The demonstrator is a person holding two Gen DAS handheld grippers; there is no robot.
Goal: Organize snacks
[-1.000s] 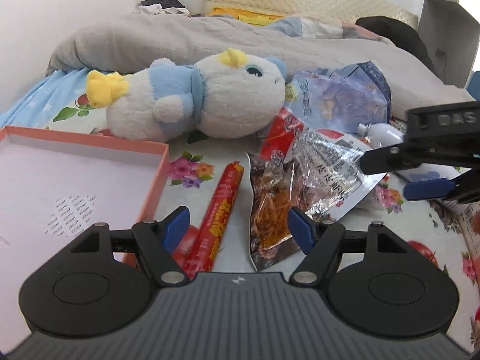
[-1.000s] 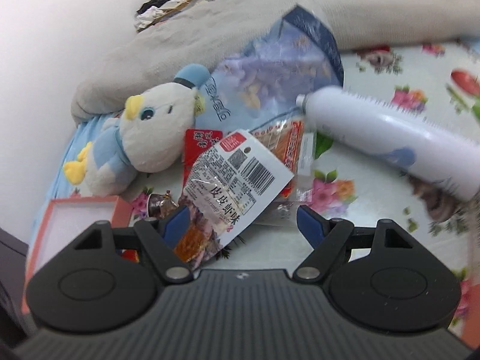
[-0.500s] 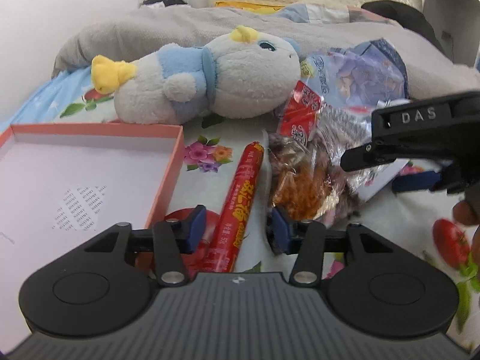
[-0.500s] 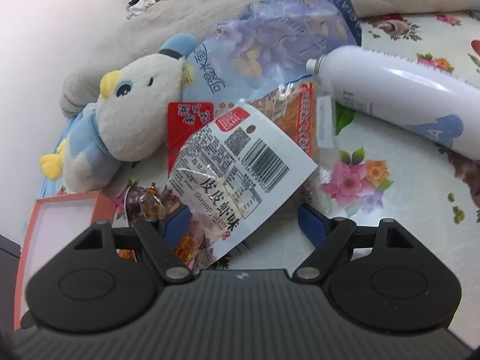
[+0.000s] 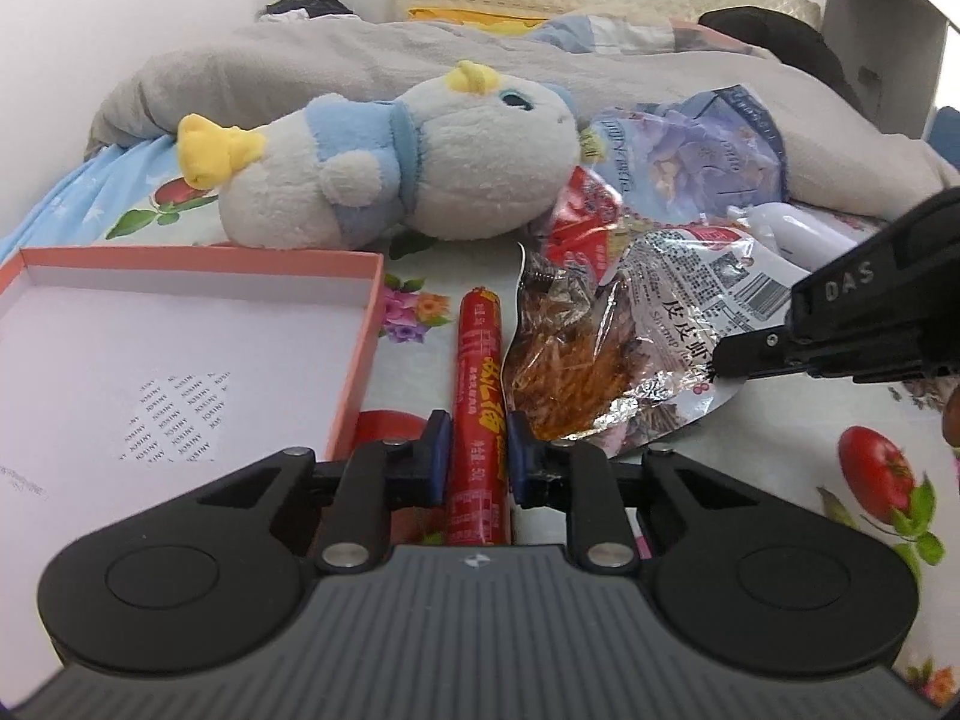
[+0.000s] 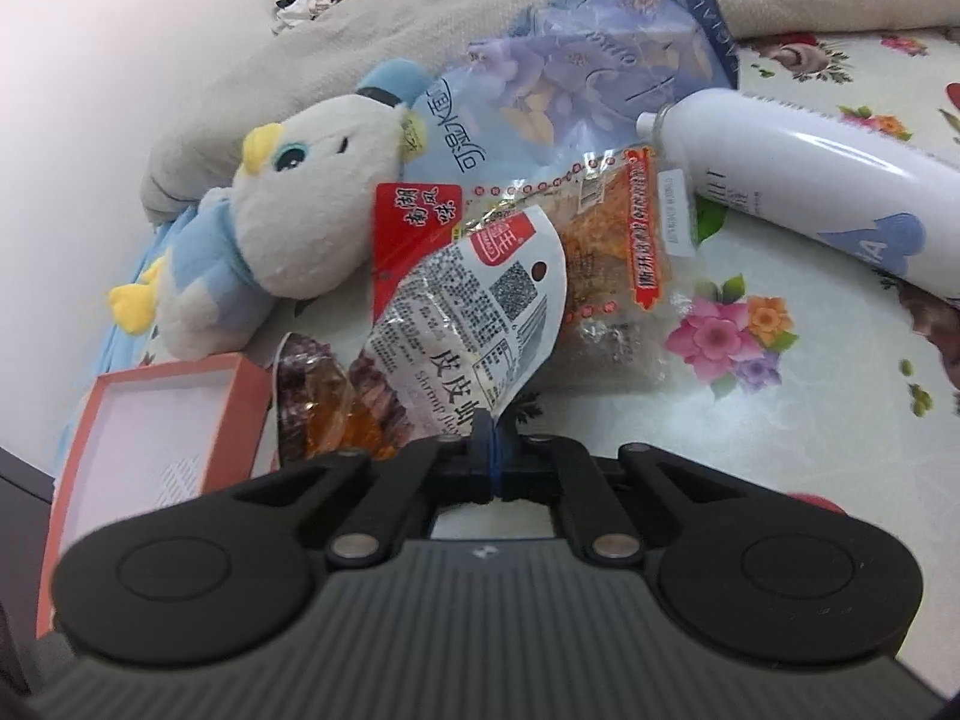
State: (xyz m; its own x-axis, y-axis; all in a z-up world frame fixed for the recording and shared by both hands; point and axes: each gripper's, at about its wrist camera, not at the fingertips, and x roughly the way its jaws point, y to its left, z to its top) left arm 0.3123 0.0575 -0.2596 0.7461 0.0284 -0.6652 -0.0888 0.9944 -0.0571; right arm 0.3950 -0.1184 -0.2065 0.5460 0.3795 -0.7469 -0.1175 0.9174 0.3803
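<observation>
My left gripper [image 5: 478, 456] is shut on a red sausage stick [image 5: 480, 396] that lies on the floral sheet beside the pink-rimmed box [image 5: 180, 354]. My right gripper [image 6: 491, 450] is shut on the near edge of a clear shrimp snack bag [image 6: 468, 324], which also shows in the left wrist view [image 5: 630, 336]. The right gripper [image 5: 726, 363] shows at the right of the left wrist view. A second red snack pack [image 6: 600, 252] lies under the bag. The box [image 6: 156, 420] shows at the left of the right wrist view.
A white and blue plush duck [image 5: 390, 174] lies behind the box. A purple tissue pack [image 6: 570, 90] and a white bottle [image 6: 810, 180] lie to the right. A grey blanket [image 5: 420, 60] covers the far bed.
Both grippers moved forward and closed: the left around the sausage stick, the right on the edge of the shrimp snack bag. The bag has crumpled and lifted a little.
</observation>
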